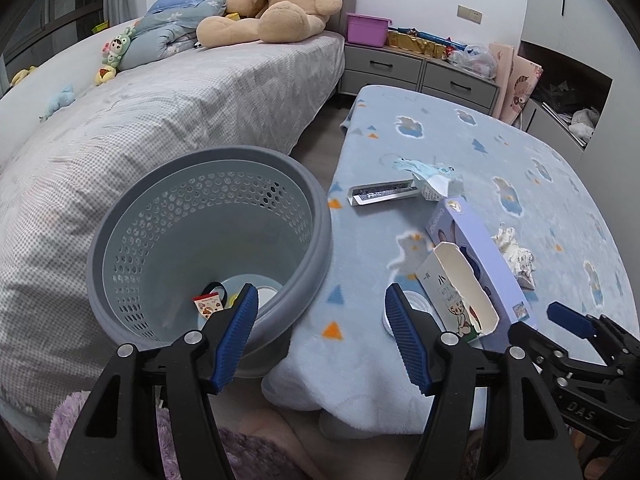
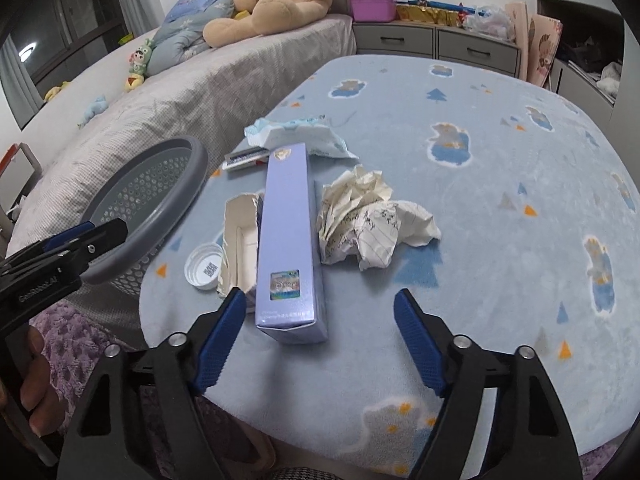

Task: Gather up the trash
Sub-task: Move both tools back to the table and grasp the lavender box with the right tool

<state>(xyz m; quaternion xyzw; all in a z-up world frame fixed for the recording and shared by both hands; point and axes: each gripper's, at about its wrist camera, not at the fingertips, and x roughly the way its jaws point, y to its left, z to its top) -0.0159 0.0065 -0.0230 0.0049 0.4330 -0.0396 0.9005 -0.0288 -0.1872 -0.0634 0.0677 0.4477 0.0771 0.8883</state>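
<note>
Hovering over the counter's (image 2: 500,184) near edge, your right claw (image 2: 320,320) stands wide and empty, the purple box's (image 2: 290,240) end between its fingers, untouched. Your left claw (image 1: 320,312) gapes wide, empty, between bin (image 1: 208,240) and torn carton (image 1: 460,292). Crumpled paper (image 2: 368,216) lies just right of the box; cap (image 2: 204,266) lies left.

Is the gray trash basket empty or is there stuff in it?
Not empty. The trash basket has a small printed wrapper and other bits on its bottom.
</note>
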